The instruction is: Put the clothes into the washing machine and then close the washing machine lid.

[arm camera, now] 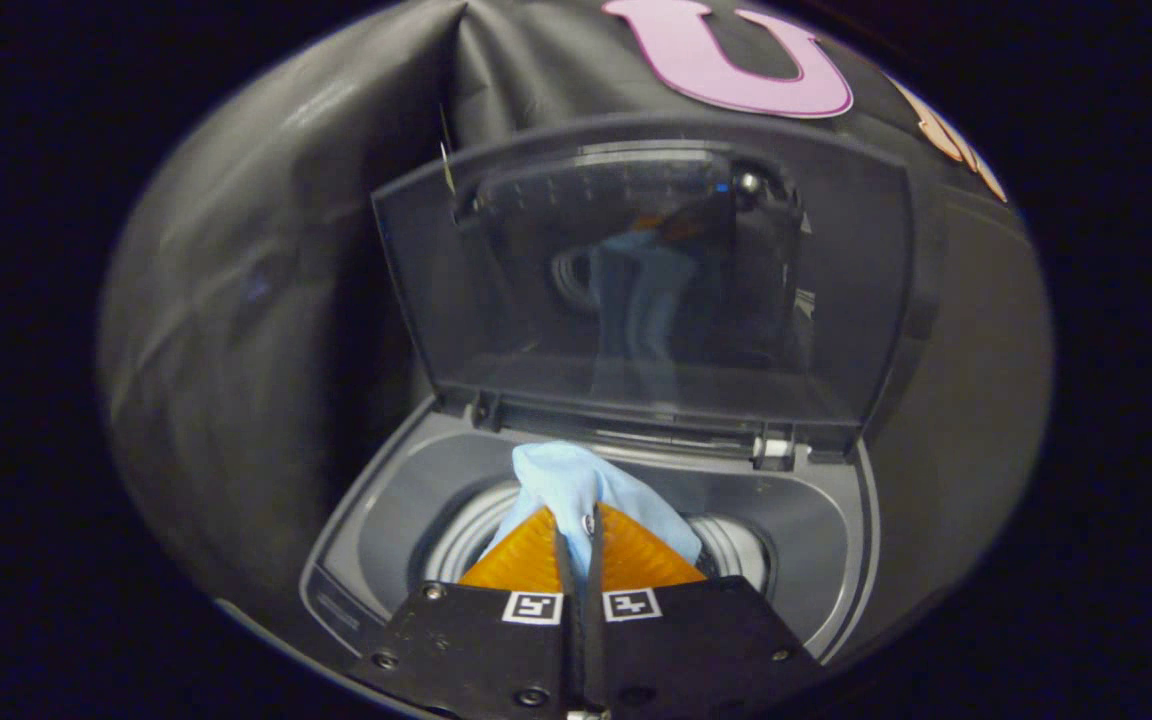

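we see gripper with fingers pressed nearly together, thin fold of light blue cloth pinched between them. cloth bunches up just ahead of fingertips and drapes down either side, hanging over round drum opening of top-loading washing machine. we see lid standing upright beyond cloth, hinged at back edge of machine top, its tinted clear panel reflecting blue cloth. white hinge clip sits at lid's base, near its right end.
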Demonstrator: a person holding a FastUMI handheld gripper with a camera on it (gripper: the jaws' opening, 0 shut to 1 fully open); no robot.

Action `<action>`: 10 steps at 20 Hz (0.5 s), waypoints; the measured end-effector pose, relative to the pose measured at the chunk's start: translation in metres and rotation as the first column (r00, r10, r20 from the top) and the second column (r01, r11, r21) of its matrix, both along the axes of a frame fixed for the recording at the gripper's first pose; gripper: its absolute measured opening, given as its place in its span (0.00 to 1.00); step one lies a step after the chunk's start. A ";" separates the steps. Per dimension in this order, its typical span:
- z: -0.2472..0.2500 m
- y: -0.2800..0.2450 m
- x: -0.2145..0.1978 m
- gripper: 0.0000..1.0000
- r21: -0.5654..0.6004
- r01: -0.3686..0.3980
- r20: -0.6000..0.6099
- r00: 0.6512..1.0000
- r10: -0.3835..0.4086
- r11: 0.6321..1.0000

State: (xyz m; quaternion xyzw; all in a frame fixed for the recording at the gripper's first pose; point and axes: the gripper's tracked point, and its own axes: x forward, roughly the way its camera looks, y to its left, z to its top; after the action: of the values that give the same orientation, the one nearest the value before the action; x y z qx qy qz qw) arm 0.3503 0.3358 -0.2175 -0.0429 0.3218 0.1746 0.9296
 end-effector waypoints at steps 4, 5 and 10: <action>-0.024 -0.011 -0.008 0.03 -0.046 -0.002 -0.123 0.992 -0.004 0.999; -0.028 -0.009 -0.007 0.04 -0.037 0.002 -0.127 0.992 -0.007 0.999; -0.036 -0.012 -0.002 0.41 -0.055 0.027 -0.160 0.986 -0.036 0.998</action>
State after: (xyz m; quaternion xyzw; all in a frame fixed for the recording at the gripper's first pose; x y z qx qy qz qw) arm 0.3480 0.3234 -0.2537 -0.0478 0.4011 0.1543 0.9017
